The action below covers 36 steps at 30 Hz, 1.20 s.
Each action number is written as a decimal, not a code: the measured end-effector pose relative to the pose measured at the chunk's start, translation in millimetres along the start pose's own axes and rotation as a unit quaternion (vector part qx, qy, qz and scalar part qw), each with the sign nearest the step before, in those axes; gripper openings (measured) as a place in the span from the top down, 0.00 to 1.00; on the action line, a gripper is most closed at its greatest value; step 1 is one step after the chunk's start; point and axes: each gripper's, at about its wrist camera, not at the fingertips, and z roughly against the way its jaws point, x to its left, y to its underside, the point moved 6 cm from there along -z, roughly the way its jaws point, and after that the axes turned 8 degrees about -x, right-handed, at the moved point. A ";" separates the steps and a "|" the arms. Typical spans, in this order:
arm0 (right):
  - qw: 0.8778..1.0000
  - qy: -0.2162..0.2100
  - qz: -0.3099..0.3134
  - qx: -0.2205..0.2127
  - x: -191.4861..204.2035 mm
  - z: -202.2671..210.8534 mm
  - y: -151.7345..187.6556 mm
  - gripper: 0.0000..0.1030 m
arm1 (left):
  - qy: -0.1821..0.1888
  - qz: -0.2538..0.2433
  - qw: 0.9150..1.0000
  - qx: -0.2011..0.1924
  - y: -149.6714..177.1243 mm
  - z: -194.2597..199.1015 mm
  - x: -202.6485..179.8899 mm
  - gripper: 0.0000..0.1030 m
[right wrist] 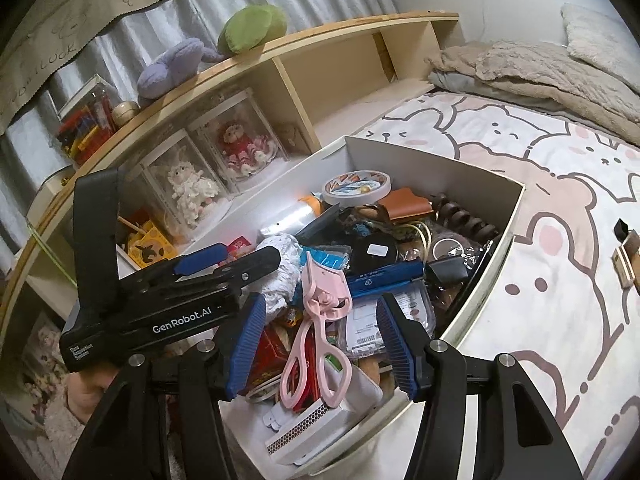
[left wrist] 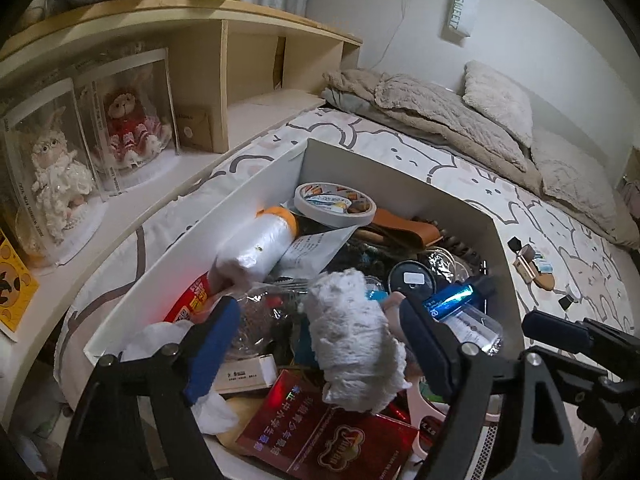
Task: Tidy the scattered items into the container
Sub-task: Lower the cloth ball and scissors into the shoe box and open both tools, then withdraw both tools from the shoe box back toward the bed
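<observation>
Cloth (left wrist: 354, 340): white roll, long way tilted, lying in the box (left wrist: 400, 176).
Left gripper (left wrist: 320, 344): wide open around cloth, not squeezing.
Right gripper (right wrist: 320, 344): half open, empty.
Nearer: left.

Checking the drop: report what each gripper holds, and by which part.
Nothing is held. The left gripper is open around the white cloth, which lies in the box. The right gripper is open above the pink scissors.
</observation>
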 end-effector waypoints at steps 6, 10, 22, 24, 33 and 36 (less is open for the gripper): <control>1.000 0.002 0.006 -0.009 3.8 8.3 -3.3 0.44 | -0.003 0.001 1.000 -0.006 -4.1 10.3 -0.2 0.20; 1.000 0.003 0.004 -0.019 3.0 16.5 -7.8 0.44 | -0.004 -0.001 1.000 -0.013 -7.8 20.9 -2.5 0.20; 0.998 0.024 0.030 -0.054 8.5 51.5 -20.9 0.44 | -0.012 -0.016 0.999 -0.040 -21.3 59.7 -12.4 0.20; 0.997 0.026 0.032 -0.059 8.4 58.2 -21.8 0.44 | -0.013 -0.018 0.999 -0.045 -22.4 67.0 -14.6 0.19; 0.995 0.047 0.044 -0.081 7.7 86.0 -24.7 0.44 | -0.027 -0.047 0.996 -0.074 -23.7 98.7 -30.7 0.11; 0.994 0.057 0.051 -0.083 7.0 92.6 -23.6 0.44 | -0.025 -0.055 0.995 -0.083 -24.3 109.0 -36.5 0.05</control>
